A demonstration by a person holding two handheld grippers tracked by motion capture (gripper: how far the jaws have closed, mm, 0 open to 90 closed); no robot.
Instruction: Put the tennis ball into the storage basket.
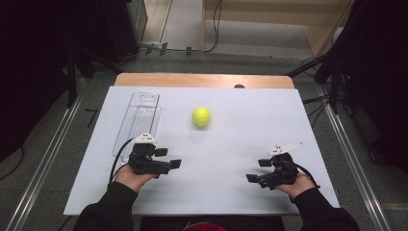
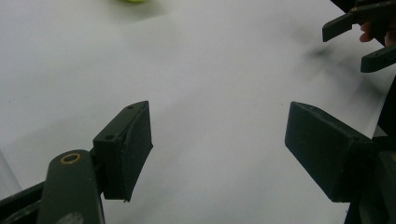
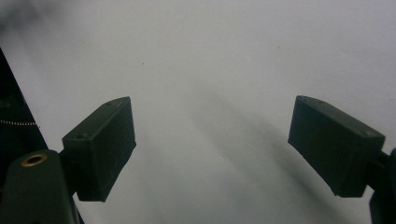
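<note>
A yellow-green tennis ball (image 1: 201, 117) rests on the white table top (image 1: 226, 144), a little back of centre. A sliver of the ball (image 2: 133, 1) shows at the top edge of the left gripper view. A clear plastic tray (image 1: 138, 120) lies lengthwise at the back left. My left gripper (image 1: 169, 158) sits low at the front left, open, jaws pointing right, nothing between them (image 2: 219, 149). My right gripper (image 1: 258, 170) is at the front right, open, pointing left, over bare table (image 3: 212, 149). The right gripper (image 2: 359, 42) also appears far off in the left gripper view.
The white top has a wooden edge (image 1: 204, 80) at the back. Metal rails (image 1: 43, 163) run along both sides on the floor. Cables and dark stands (image 1: 332, 82) crowd the back right beyond the table.
</note>
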